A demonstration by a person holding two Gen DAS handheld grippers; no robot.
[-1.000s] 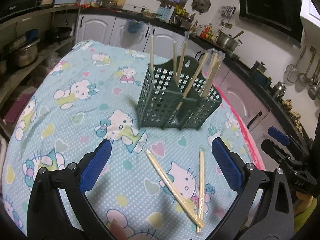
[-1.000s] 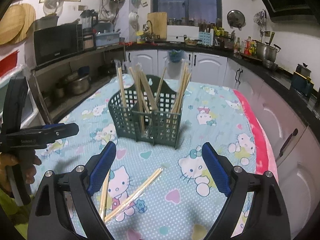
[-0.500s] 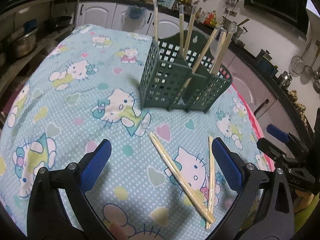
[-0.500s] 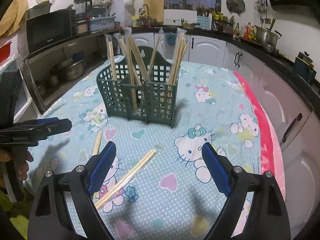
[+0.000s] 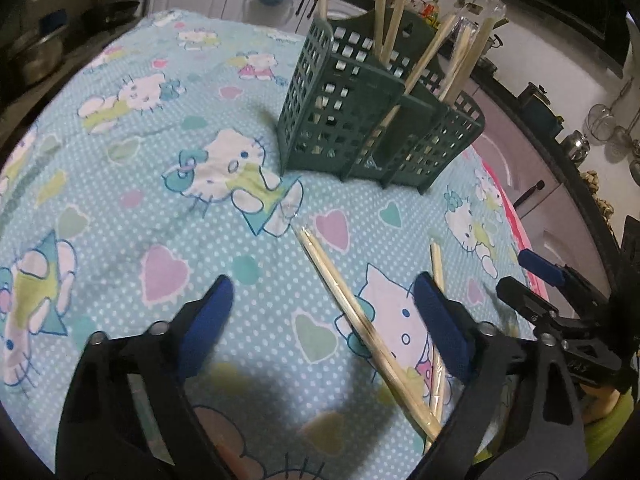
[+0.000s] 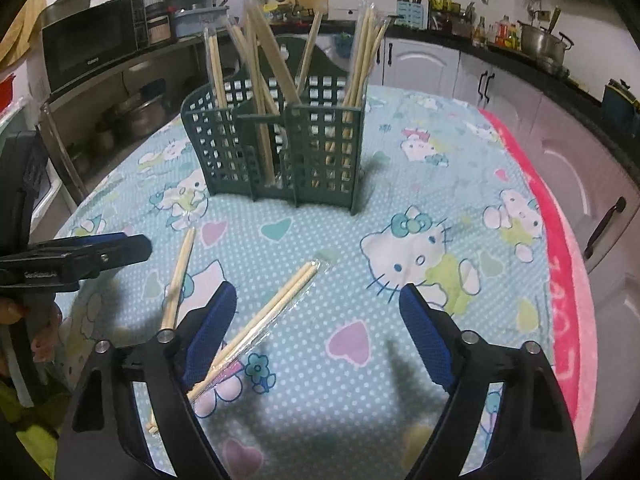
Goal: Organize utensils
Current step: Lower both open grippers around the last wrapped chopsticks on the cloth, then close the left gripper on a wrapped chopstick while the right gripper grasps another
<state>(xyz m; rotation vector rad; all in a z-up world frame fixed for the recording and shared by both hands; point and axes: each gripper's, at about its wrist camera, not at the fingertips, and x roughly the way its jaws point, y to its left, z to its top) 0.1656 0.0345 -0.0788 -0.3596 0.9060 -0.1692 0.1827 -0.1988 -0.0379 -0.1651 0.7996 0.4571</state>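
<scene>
Wooden chopsticks [image 5: 362, 324]: lying between gaping, narrowing, empty left tongs [image 5: 320, 312].
Right tongs [image 6: 316, 320]: gaping, empty, narrowing.
Risk: wrapper slipping, crossed pair [image 6: 178, 276] snagging.

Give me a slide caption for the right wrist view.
Open right gripper above wrapped chopsticks before the green holder.

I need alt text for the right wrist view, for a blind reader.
Open right tongs hover above a wrapped chopstick pair lying on a cartoon-cat tablecloth. Behind stands a green slotted holder filled with chopsticks; the left tongs enter from the left edge.
</scene>
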